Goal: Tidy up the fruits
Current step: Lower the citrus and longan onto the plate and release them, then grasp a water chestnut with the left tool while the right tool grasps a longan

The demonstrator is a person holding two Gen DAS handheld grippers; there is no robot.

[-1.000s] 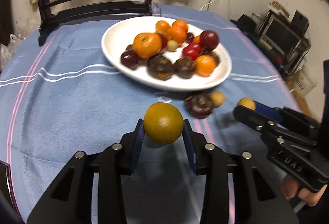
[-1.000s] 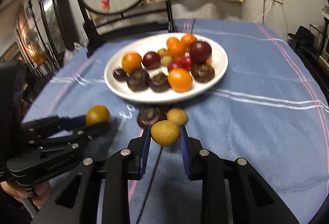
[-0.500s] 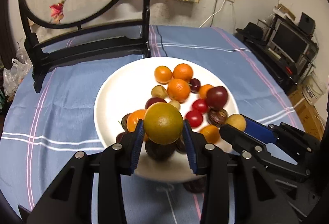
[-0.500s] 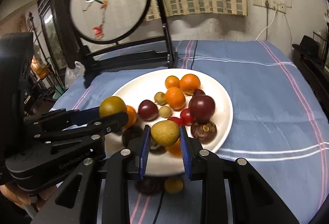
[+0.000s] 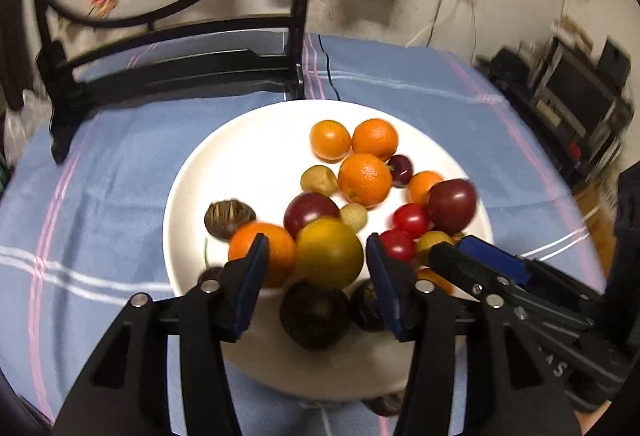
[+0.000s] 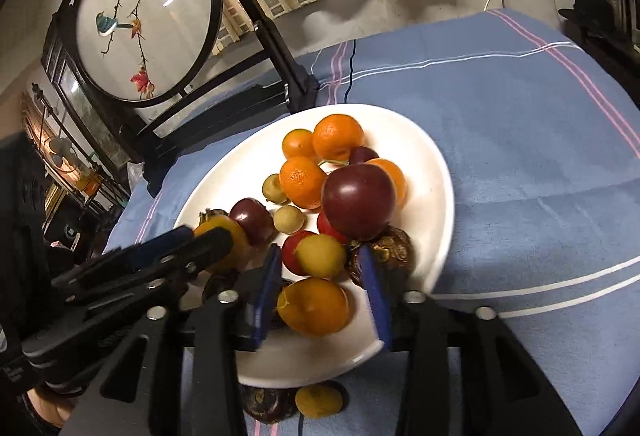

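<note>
- Only the right wrist view is showing two fruits [image 6: 294,402] lying on the blue cloth [image 6: 540,163] just off the plate's near rim.
- The white plate [image 5: 248,151] is holding oranges, plums and small yellow fruits.
- Both tongs have opened since half a second ago: the left gripper [image 5: 316,272] is spreading around the greenish orange [image 5: 329,252], the right gripper [image 6: 320,276] around the yellow fruit [image 6: 320,256], both now over the plate.

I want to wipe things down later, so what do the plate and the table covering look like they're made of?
The plate looks like glazed ceramic or porcelain, though melamine is possible: plain white, smooth, with a soft sheen and a thick rounded rim. The table covering looks like woven cotton-type cloth, matte blue with pink and white stripes; it shows soft creases and drapes over the table edge.
</note>
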